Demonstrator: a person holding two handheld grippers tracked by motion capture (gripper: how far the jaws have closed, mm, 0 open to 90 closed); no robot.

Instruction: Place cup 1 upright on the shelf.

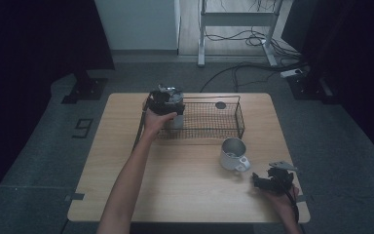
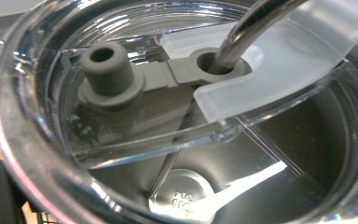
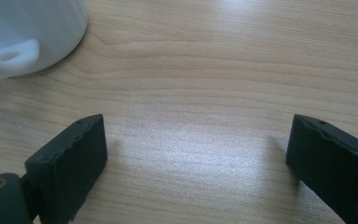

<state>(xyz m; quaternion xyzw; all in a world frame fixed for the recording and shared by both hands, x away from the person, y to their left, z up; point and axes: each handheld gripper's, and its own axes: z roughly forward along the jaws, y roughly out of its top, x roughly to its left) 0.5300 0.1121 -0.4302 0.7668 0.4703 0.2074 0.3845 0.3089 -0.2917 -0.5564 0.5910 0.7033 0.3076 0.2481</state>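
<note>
The left gripper (image 1: 168, 100) sits in the upper middle of the high view, at the left end of the wire basket (image 1: 224, 132). It holds a clear cup (image 1: 176, 119) with a lid (image 2: 121, 79) and metal straw (image 2: 242, 37), standing up straight in the basket; its jaws are hidden. The right gripper (image 1: 263, 183), lower right, lies open and empty beside the white mug (image 1: 233, 153)

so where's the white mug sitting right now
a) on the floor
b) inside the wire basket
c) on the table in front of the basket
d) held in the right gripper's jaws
c: the white mug stands on the bare table, just in front of the wire basket.
</note>
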